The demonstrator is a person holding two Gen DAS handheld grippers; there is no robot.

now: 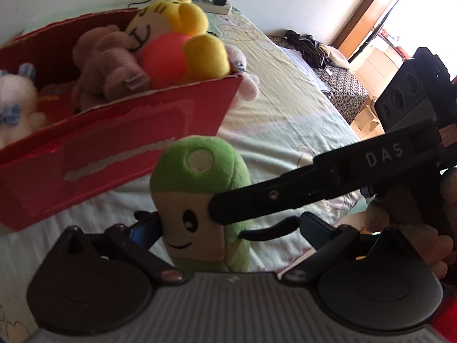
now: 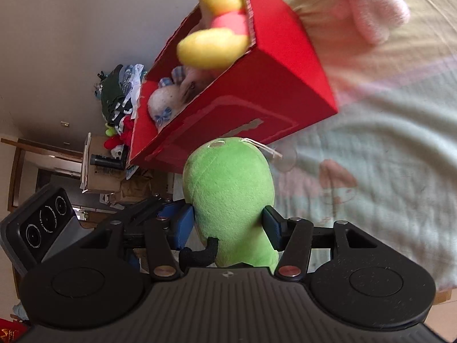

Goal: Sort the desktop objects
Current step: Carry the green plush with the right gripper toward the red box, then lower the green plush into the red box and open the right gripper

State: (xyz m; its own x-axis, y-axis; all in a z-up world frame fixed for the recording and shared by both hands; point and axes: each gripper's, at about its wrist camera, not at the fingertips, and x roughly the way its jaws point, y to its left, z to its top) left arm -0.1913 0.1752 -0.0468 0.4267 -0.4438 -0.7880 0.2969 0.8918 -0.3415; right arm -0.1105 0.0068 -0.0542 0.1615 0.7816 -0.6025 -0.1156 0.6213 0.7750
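A green plush toy with a smiling face stands upright between the fingers of my left gripper, which is open: its left pad touches the toy and its right pad stands apart from it. My right gripper is shut on the same green plush toy, one pad on each side. One finger of it crosses the toy's face from the right. Behind the toy, a red cardboard box holds a yellow plush, a brown plush and a white plush.
A pink plush lies on the pale green bedsheet beside the box. A power strip sits at the bed's far end, with dark cables beyond. Cardboard boxes and clothes clutter the floor. A hand holds the right gripper.
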